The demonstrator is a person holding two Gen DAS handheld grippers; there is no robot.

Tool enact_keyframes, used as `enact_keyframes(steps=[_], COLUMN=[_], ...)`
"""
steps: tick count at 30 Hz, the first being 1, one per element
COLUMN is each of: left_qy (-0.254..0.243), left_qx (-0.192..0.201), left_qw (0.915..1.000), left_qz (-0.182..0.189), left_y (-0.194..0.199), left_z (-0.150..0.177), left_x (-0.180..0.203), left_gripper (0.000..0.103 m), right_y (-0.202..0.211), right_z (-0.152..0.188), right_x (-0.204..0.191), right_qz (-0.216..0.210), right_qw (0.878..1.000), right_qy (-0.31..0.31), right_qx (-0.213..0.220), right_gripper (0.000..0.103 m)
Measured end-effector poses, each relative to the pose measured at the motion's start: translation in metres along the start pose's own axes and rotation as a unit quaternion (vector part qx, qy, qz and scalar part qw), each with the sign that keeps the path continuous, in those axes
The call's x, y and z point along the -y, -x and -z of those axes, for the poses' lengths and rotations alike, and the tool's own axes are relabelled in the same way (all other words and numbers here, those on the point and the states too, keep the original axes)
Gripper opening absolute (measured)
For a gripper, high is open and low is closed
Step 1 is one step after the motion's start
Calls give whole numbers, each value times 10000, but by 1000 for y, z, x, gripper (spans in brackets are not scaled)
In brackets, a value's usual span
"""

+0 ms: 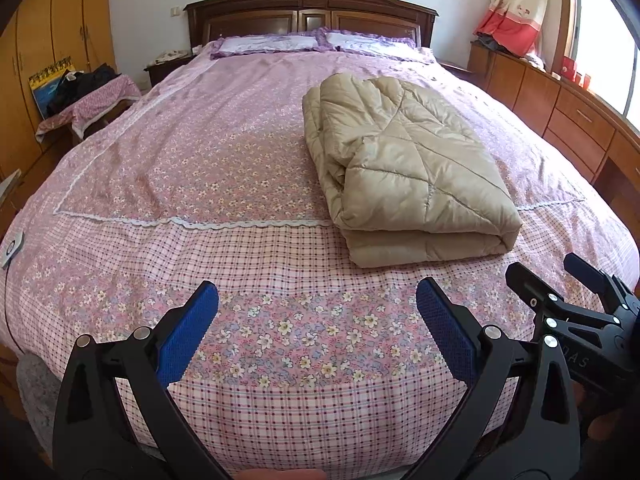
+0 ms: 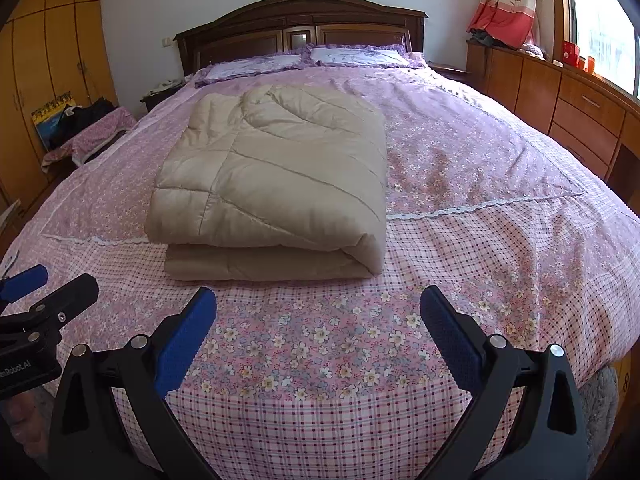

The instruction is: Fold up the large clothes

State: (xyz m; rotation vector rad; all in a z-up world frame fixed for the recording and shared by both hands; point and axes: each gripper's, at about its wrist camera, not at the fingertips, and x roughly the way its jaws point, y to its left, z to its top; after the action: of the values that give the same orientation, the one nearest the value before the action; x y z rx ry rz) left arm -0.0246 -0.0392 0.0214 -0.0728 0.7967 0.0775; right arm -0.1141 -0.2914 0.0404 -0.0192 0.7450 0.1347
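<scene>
A beige quilted padded garment point(image 1: 404, 164) lies folded into a thick rectangle on the pink floral bed point(image 1: 200, 184). It also shows in the right wrist view point(image 2: 272, 184), straight ahead of my right gripper. My left gripper point(image 1: 316, 304) is open and empty above the foot of the bed, left of the bundle. My right gripper point(image 2: 318, 308) is open and empty, just short of the bundle's near folded edge. The right gripper shows at the right edge of the left wrist view point(image 1: 560, 284). The left gripper shows at the left edge of the right wrist view point(image 2: 48, 284).
Two purple-trimmed pillows point(image 1: 272, 44) lie by the dark wooden headboard point(image 1: 312, 8). A cloth-covered stool with dark items point(image 1: 88, 96) stands left of the bed, by wooden wardrobes point(image 1: 48, 40). Wooden drawers point(image 1: 568, 120) run along the right under a window.
</scene>
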Motion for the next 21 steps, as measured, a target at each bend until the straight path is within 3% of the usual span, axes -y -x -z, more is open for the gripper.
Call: enact_keyframes(steps=[21], left_qy=[-41], left_qx=[-106], left_qw=[9999], left_qz=[-19], left_y=[-8], left_z=[3], left_x=[2], left_gripper=[99], right_y=[-11], right_z=[4], right_x=[3], right_qz=[37], right_qw=[9999], right_qy=[33], right_qx=[-162], right_gripper=[97])
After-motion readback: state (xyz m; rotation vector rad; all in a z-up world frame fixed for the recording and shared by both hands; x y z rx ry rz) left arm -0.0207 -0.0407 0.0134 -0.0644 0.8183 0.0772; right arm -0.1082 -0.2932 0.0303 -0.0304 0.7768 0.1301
